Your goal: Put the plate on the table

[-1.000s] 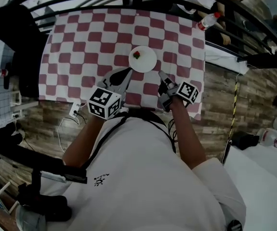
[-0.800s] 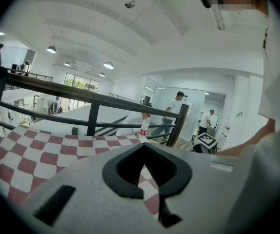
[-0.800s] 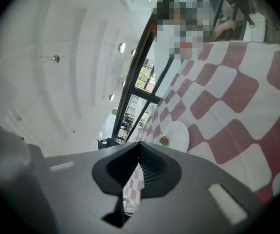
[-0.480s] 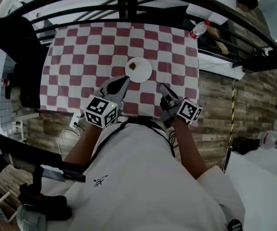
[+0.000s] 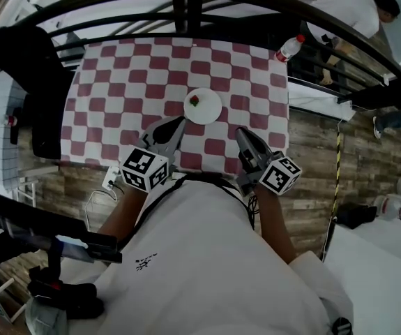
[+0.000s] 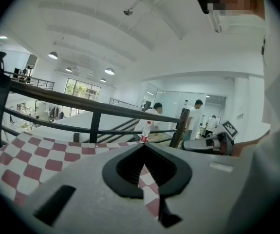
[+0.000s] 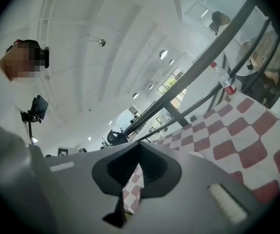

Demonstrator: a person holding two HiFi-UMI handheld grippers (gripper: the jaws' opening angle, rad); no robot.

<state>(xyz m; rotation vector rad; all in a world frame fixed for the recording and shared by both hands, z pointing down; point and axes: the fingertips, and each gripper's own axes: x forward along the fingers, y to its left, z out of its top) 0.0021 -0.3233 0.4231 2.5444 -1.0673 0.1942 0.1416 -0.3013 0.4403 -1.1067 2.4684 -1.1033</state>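
A small white plate with a red bit on it rests on the red-and-white checked tablecloth, near the table's front middle. My left gripper hovers just to the near left of the plate, apart from it; its jaws meet at the tips with nothing between them. My right gripper is off to the near right of the plate, also apart from it, shut and empty. In the left gripper view the left gripper points level over the cloth. The right gripper appears rolled in the right gripper view.
A black railing runs along the table's far side. A water bottle stands at the far right corner. A dark chair is at the left. People stand beyond the rail. A power strip lies on the wooden floor.
Both grippers have drawn back from the plate's edges toward me and risen. The right one has rolled. The plate stays where it was on the cloth.
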